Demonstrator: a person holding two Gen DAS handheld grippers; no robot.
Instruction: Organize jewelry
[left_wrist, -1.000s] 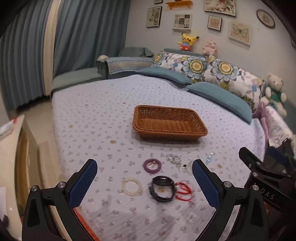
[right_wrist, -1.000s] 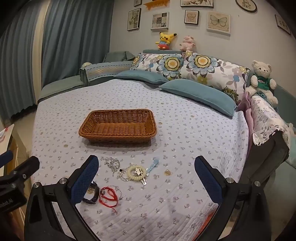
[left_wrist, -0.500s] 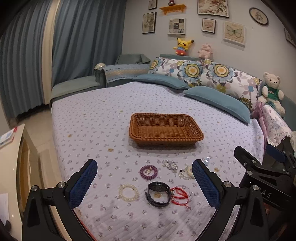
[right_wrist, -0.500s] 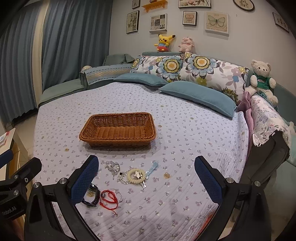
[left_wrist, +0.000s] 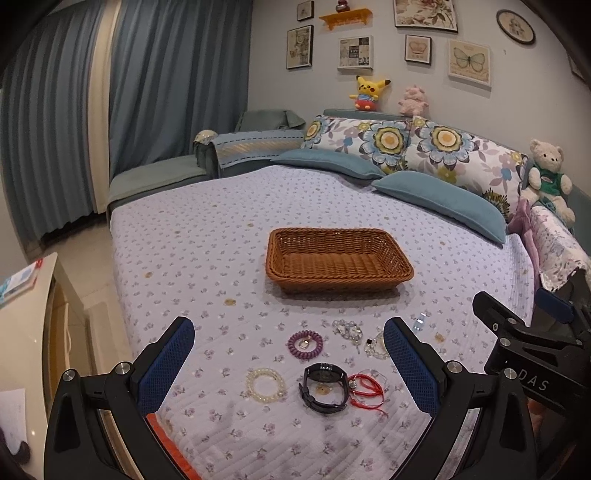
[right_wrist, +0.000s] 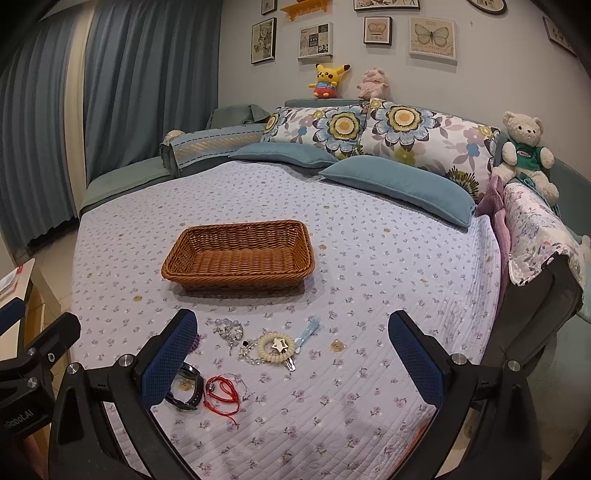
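So both grippers, left (left_wrist: 288, 354) and right (right_wrist: 293, 349), just backed up off the bed, jaws wide and empty. Jewelry (left_wrist: 325, 386) still on the quilt, basket (left_wrist: 338, 258) empty, nothing started.

Both views have tilted upward and pulled back over the last second. In the left wrist view the wicker basket (left_wrist: 338, 260) and the black watch (left_wrist: 325, 386) now sit lower in frame, and more wall shows above. In the right wrist view the basket (right_wrist: 238, 254) has likewise dropped. The jewelry itself has not shifted on the bed.
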